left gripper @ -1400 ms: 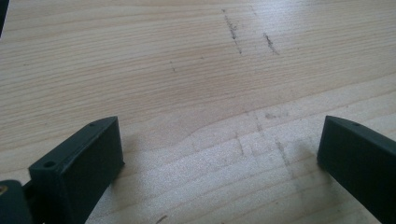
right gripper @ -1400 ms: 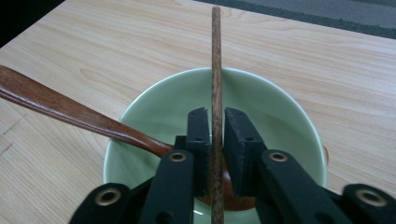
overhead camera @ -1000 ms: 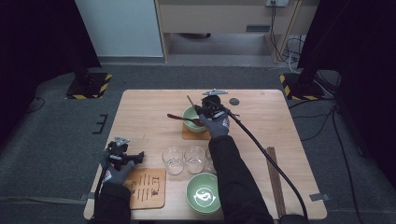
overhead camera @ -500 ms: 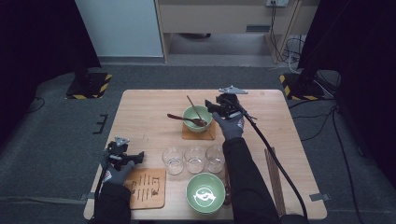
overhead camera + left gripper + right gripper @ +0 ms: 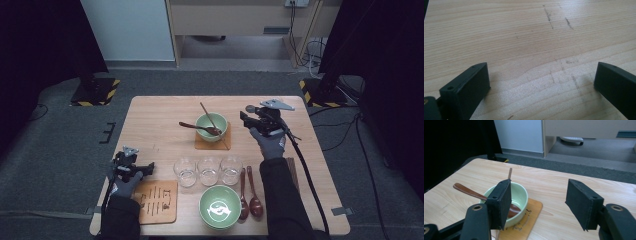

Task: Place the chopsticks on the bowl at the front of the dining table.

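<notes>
Right hand-held gripper (image 5: 246, 120): jaws apart and just been opening, nothing between them; hovers just right of the green bowl (image 5: 211, 126). Bowl stands on a wooden coaster (image 5: 200, 144) at mid-desk (image 5: 150, 120), holding a brown spoon (image 5: 197, 127) and a chopstick (image 5: 208, 115). Left hand-held gripper (image 5: 149, 167): jaws wide, empty, low over bare desk near its left edge.

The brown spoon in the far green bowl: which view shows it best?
The right gripper view: the brown spoon is close, its handle sticking out over the rim of the green bowl and its head inside, partly behind one jaw. The high view shows the whole spoon, but small. The left gripper view faces bare table.
</notes>
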Available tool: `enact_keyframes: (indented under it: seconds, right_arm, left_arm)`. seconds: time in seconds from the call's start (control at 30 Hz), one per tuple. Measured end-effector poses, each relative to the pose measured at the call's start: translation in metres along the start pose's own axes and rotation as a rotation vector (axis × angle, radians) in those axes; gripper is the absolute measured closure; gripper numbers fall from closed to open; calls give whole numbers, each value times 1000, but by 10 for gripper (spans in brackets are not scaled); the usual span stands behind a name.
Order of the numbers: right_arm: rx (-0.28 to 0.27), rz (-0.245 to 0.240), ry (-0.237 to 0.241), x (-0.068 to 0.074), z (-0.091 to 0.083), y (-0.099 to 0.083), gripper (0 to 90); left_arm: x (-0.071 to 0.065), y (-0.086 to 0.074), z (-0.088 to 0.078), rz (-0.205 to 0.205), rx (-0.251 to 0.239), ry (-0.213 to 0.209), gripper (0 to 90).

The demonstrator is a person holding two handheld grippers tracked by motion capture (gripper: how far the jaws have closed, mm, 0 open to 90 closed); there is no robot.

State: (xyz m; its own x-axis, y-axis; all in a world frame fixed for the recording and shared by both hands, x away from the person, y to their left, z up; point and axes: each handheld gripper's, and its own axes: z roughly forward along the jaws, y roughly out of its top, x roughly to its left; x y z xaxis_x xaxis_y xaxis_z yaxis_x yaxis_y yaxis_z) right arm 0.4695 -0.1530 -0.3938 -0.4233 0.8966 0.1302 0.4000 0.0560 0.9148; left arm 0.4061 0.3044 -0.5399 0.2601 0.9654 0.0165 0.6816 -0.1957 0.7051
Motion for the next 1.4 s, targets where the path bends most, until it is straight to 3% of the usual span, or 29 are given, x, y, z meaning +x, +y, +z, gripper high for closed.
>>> enact_keyframes:
  seconds: [0.7, 1.07, 1.4]
  right_arm:
    - [-7, 9, -63, -36, -74, -44, 248]
    - [63, 10, -95, -45, -86, -80, 276]
    - [139, 23, -107, -49, -87, -110, 299]
  left_arm:
    - [0, 0, 0, 0, 0, 0, 0]
    - [0, 0, 0, -1, -1, 1, 0]
    - [0, 0, 0, -2, -2, 2, 0]
